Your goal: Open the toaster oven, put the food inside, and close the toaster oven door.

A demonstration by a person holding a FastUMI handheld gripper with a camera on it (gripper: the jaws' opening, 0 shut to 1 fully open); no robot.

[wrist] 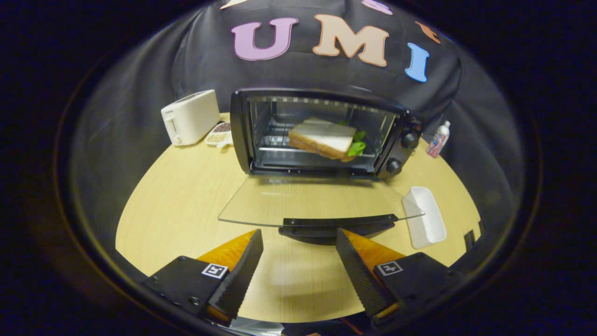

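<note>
My gripper [298, 242] is hanging open and empty at bottom centre, the door handle [336, 227] lying just ahead. The sandwich [322, 137] is sitting inside the toaster oven [322, 133], glass door [317, 200] lying flat.

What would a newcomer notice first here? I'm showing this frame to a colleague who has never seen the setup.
The black toaster oven in the middle of the wooden table, its glass door folded flat toward the gripper. Inside, a sandwich with green leaves sits tilted on the rack. The gripper is open with nothing between its fingers, just short of the door's handle.
</note>
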